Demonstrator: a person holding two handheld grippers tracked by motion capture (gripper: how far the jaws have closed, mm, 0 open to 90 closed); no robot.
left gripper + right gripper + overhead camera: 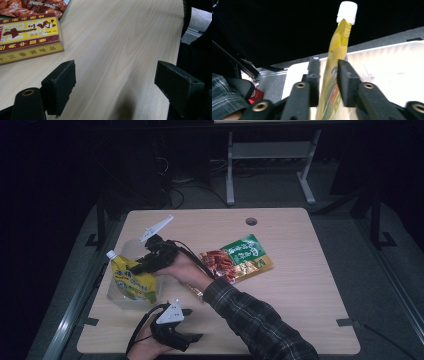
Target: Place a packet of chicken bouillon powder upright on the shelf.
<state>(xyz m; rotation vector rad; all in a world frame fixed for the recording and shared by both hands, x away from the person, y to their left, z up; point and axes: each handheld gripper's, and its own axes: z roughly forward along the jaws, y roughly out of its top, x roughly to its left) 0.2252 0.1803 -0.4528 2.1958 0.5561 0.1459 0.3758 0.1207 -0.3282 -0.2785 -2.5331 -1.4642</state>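
On the left side of the table [300, 285], a yellow spout pouch [131, 280] with a white cap [110, 254] sits in a clear plastic tub [116, 296]. The right tool [146, 264] reaches over to it, held by a hand with a plaid sleeve [255, 320]. In the right gripper view, the pouch [334, 75] stands on edge between the two black jaws, cap [347, 11] pointing up. The jaws sit very near it on both sides, but a thin gap shows by each pad — so the right tool [328, 80] is let go, not squeezing. The white wall of the tub [392, 65] shows behind the pouch.

The left tool [175, 330] rests near the front edge of the table, well apart from the pouch. A hand holds it from below. In the left gripper view, its jaws stand wide apart with nothing between them — just bare wood. So the left tool [115, 85] is loose and holds nothing.

In the middle of the table lies a green and red snack bag [240, 257]. A yellow and red seasoning box [27, 37] with printed writing lies just beside it, seen up close in the left gripper view with the bag's red part [32, 6] above it.
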